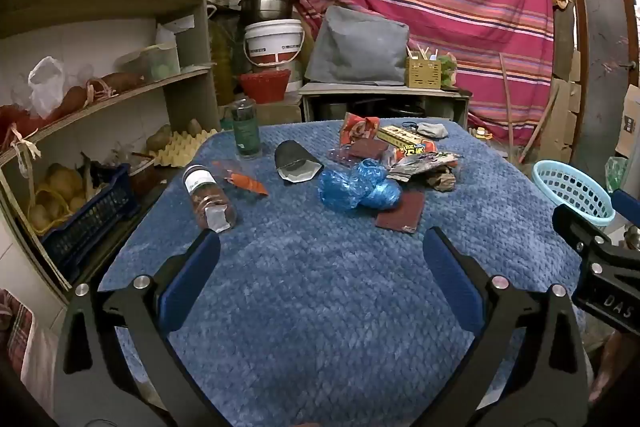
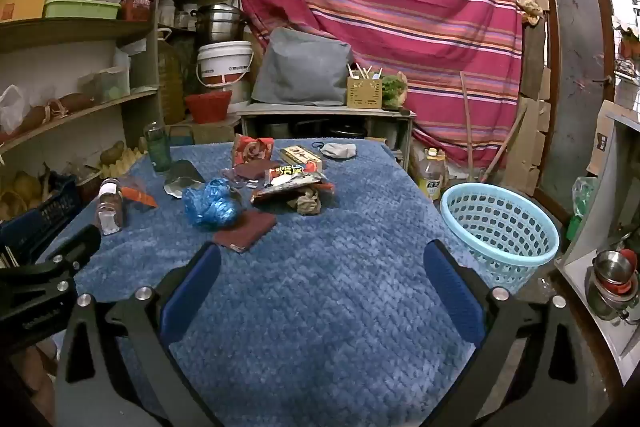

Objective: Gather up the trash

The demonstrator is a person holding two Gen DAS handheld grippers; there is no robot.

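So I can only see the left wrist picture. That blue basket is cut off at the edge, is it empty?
Observer: Yes. The right wrist view shows the light blue basket whole, with nothing visible inside.
Operator: What's next to it?
Observer: A yellow bottle stands on the floor behind it, beside the table.
Operator: Is my other gripper holding anything?
Observer: No, the right gripper is open over bare blue cloth.
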